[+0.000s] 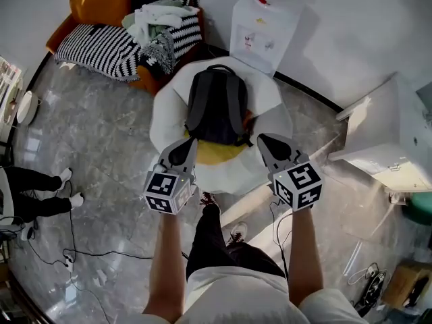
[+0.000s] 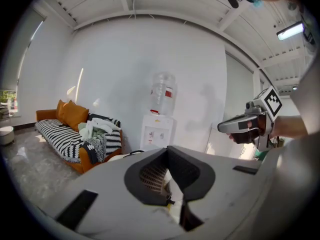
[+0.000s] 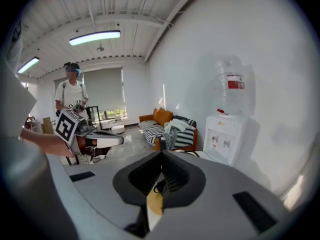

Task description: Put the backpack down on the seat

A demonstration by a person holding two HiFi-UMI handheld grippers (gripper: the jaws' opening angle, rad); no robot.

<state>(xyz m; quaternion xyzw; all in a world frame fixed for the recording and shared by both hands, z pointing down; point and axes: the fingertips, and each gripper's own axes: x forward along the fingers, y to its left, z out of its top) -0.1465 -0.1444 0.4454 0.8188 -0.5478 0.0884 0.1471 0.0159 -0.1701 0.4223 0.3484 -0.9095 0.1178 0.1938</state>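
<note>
Hovering closed, empty, left tool point(image 1: 182, 150), right tool point(image 1: 270, 144)

**Seat boxed in on three sides**

White seat point(image 1: 270, 103) hemmed by a water dispenser point(image 1: 263, 29) just behind at the wall, an orange sofa point(image 1: 59, 38) piled with cushions and clothes near at back left, and a white cabinet point(image 1: 388, 137) near at right. Middle of the seat taken up by the backpack point(image 1: 216, 103), with bare rim only at the sides. Open grey floor point(image 1: 101, 140) at front left, crossed lower down by loose cables point(image 1: 71, 228). Left gripper point(image 1: 190, 144) and right gripper point(image 1: 264, 140), jaws closed, at the backpack's lower corners.
</note>
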